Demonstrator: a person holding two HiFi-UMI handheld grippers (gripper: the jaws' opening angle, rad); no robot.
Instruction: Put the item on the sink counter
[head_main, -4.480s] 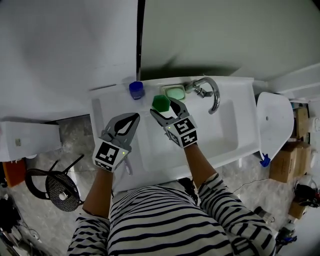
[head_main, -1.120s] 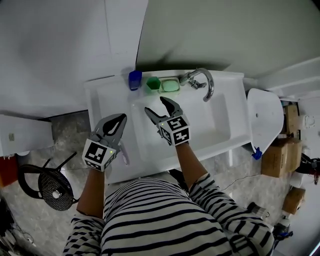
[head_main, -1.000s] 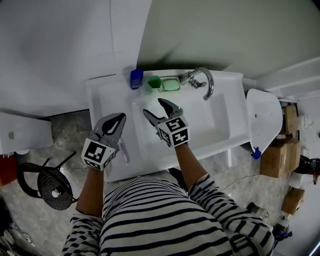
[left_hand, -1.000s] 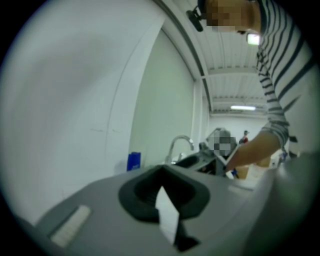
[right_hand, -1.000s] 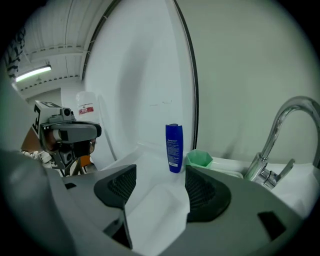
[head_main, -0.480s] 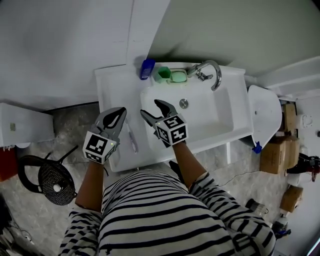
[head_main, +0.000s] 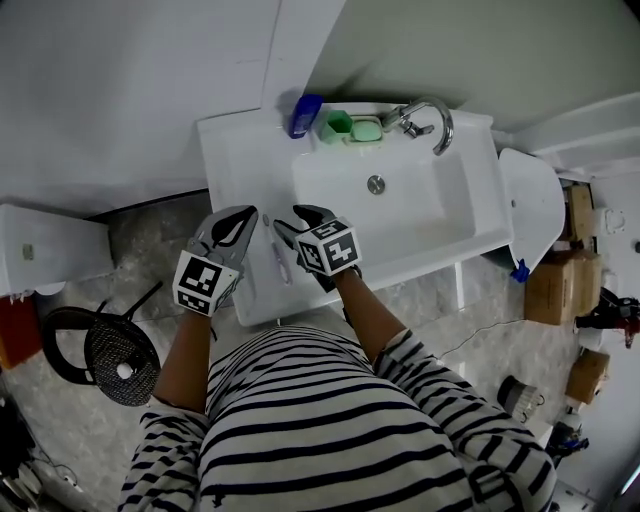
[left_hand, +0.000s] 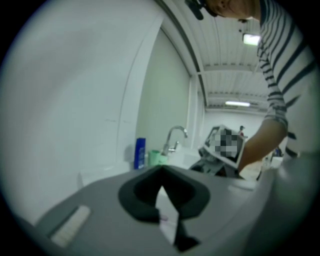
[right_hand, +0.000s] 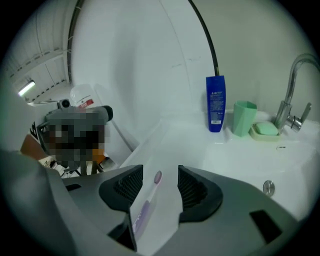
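- The right gripper (right_hand: 160, 173) points down at the counter (head_main: 225, 160) to the left of the sink (head_main: 440, 225). Its jaws stand partly apart and have just been closing.
- A purple toothbrush (right_hand: 142, 210) lies flat on the counter between those jaws. It is nearer the left-hand jaw in the right gripper view, and neither pad presses on it, so nothing is gripped.
- The brush head points toward the back wall and the handle runs back toward the person.
- The left gripper (left_hand: 161, 172) has its jaws fully together and holds nothing. In the head view it hovers over the front left part of the counter, just beside the toothbrush and left of the right gripper.
- At the back rim a green cup (right_hand: 244, 118) stands upright between a blue bottle (right_hand: 215, 103) and a soap dish (right_hand: 265, 131) — all three in a row, close together, well apart from the toothbrush.
- A green bar of soap sits in the dish, and the curved tap (right_hand: 295, 90) rises just to its right.
- The drain (right_hand: 268, 187) shows in the floor of the sink.
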